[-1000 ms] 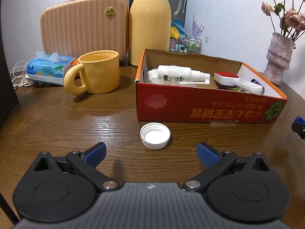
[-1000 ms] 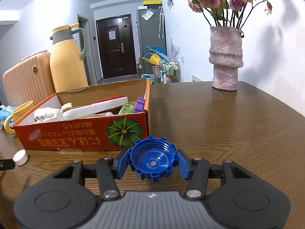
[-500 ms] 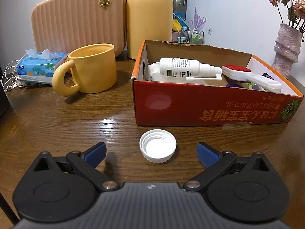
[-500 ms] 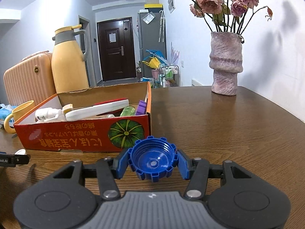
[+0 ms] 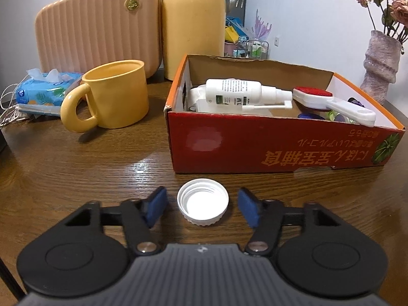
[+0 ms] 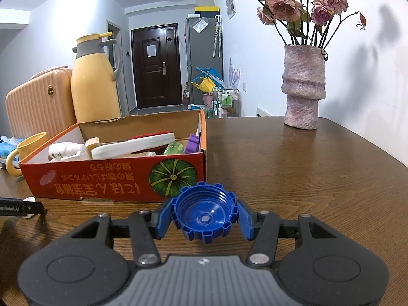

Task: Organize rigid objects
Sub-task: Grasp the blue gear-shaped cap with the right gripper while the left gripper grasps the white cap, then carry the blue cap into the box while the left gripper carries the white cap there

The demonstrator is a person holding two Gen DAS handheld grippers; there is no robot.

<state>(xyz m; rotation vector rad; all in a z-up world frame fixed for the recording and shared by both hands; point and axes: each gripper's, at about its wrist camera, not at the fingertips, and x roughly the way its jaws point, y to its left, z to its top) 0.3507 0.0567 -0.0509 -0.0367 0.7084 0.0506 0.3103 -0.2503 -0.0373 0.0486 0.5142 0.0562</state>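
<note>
Now the left gripper point(image 5: 202, 207) has just been closing its jaws around the white cap point(image 5: 203, 205), which lies on the table point(image 5: 76, 173) between the blue pads, gaps showing either side. Meanwhile the right gripper point(image 6: 204, 218) clamps the blue cap point(image 6: 204, 214), with the red box point(image 6: 112, 178) just ahead.
</note>
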